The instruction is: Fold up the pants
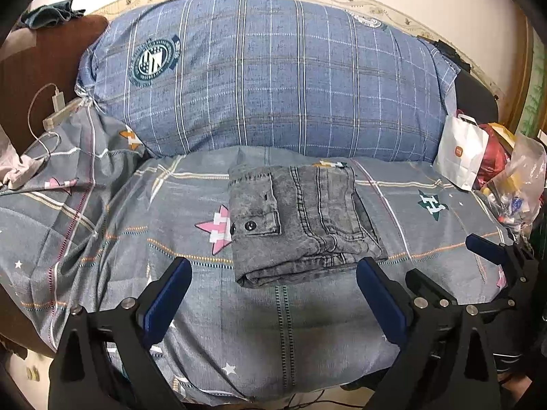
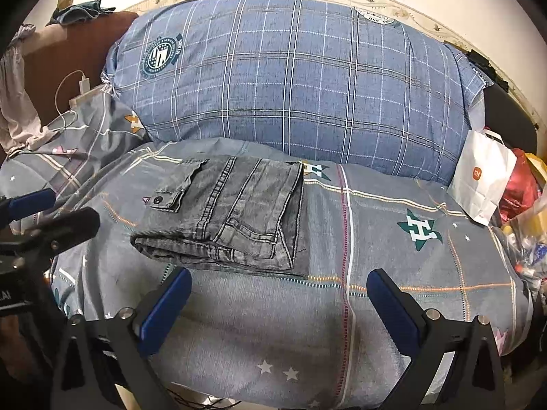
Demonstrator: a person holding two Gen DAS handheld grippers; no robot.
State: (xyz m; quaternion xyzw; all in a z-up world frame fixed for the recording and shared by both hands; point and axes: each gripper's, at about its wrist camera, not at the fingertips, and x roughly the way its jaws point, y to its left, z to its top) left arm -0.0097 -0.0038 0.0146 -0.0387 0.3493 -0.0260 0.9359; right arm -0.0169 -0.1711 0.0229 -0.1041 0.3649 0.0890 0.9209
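Note:
Grey washed-denim pants (image 1: 301,218) lie folded into a compact rectangle on the grey patterned bedsheet (image 1: 259,328), button flap facing up. My left gripper (image 1: 273,266) hangs just in front of the bundle's near edge, blue pads spread wide, nothing between them. In the right wrist view the same pants (image 2: 232,218) sit left of centre, and my right gripper (image 2: 278,275) stands open before their near right corner, not touching. Each gripper shows in the other's view: the right one (image 1: 448,259) at the right edge, the left one (image 2: 58,210) at the left edge.
A big blue plaid bolster (image 1: 273,78) fills the back of the bed. At the right stand a white paper bag (image 1: 461,150) and crumpled plastic bags (image 1: 516,184). A white charger with cable (image 1: 56,102) lies at the left by a brown headboard (image 1: 34,68).

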